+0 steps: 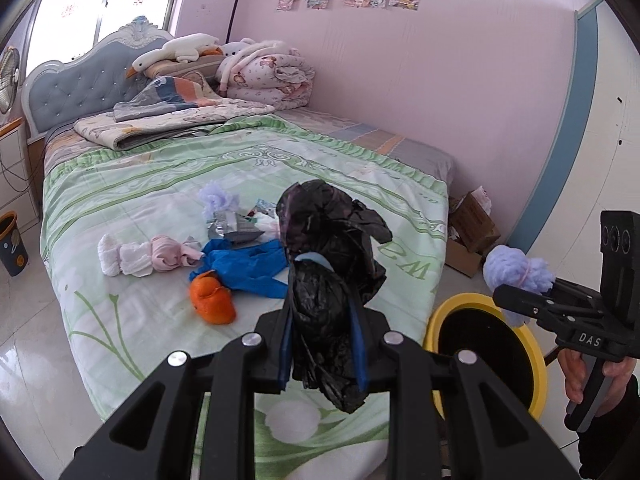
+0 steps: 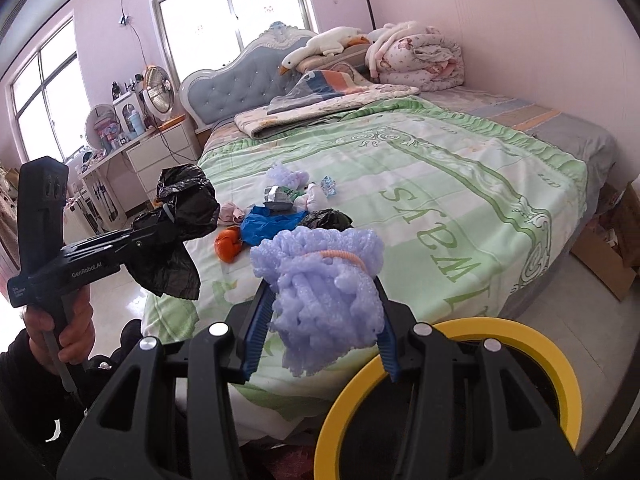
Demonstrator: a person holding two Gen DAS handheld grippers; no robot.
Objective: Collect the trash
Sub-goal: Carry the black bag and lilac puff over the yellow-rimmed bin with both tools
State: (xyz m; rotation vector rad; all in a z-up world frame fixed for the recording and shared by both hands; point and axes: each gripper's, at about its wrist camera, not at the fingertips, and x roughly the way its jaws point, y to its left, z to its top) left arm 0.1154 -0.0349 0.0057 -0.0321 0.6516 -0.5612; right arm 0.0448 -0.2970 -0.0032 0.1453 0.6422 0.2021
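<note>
My left gripper (image 1: 323,312) is shut on a crumpled black plastic bag (image 1: 328,240), lifted above the foot of the bed; the same bag (image 2: 180,208) shows in the right wrist view. My right gripper (image 2: 320,320) is shut on a lilac foam wad (image 2: 320,276) tied with an orange band, also seen as the lilac wad (image 1: 516,272). A yellow-rimmed bin (image 2: 520,336) with a black inside stands on the floor at the bed's foot, just below the right gripper. Trash lies on the green quilt (image 1: 160,200): blue plastic (image 1: 248,268), orange piece (image 1: 212,300), silver wrapper (image 1: 228,228), another lilac wad (image 1: 218,198).
Rolled white and pink cloths (image 1: 144,258) lie left of the trash pile. Folded blankets and a plush goose (image 1: 176,52) are at the headboard. A cardboard box (image 1: 472,232) sits on the floor by the wall. A small dark bin (image 1: 14,244) stands at the left.
</note>
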